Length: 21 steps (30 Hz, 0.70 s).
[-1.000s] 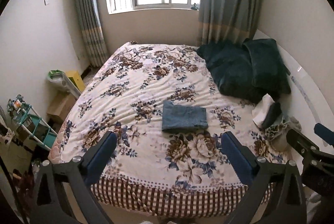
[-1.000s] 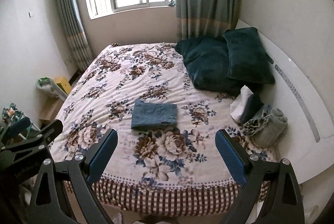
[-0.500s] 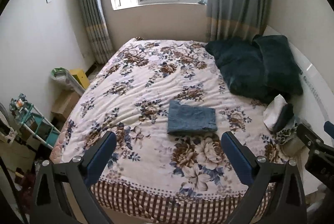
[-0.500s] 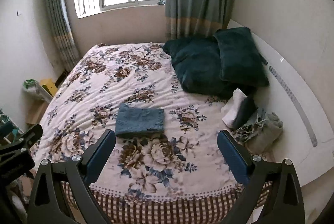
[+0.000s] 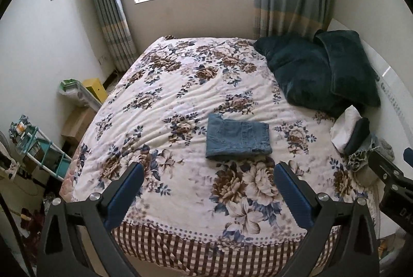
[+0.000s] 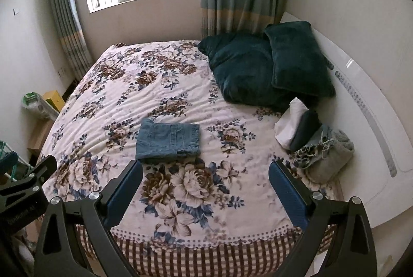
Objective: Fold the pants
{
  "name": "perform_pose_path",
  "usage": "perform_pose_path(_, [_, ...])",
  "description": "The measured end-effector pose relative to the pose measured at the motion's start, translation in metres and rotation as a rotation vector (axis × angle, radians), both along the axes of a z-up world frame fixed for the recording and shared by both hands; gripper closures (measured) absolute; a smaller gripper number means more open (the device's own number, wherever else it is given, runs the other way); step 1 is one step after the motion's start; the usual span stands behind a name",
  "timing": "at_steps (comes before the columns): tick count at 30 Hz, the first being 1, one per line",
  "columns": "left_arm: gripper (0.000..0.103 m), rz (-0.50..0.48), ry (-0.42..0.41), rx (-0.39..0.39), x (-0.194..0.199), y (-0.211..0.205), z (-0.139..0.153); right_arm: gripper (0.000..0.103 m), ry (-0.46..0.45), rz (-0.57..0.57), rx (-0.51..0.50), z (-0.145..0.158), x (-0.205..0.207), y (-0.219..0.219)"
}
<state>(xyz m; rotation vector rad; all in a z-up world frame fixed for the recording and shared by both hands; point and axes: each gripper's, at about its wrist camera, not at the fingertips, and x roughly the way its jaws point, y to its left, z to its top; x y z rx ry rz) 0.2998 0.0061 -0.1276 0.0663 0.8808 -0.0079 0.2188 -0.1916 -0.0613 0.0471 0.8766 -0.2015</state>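
The blue denim pants lie folded in a neat rectangle on the floral bedspread; they also show in the right wrist view. My left gripper is open and empty, held well back from the pants above the bed's near end. My right gripper is open and empty too, at a like distance. Each gripper's body shows at the edge of the other's view.
Two dark green pillows lie at the right by the white headboard. A white and dark bundle and a grey fringed cloth lie below them. A shelf rack, boxes and a window with curtains surround the bed.
Both grippers have drifted a little, so the bed and folded pants shift slightly in each view. The pants have not moved. Both grippers stay open.
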Motion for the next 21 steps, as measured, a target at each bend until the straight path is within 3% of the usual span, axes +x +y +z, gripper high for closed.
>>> perform_pose_path(21, [0.0, 0.019, -0.012, 0.0, 0.001, 0.001, 0.001, 0.002, -0.008, 0.06, 0.011, -0.007, 0.006, 0.012])
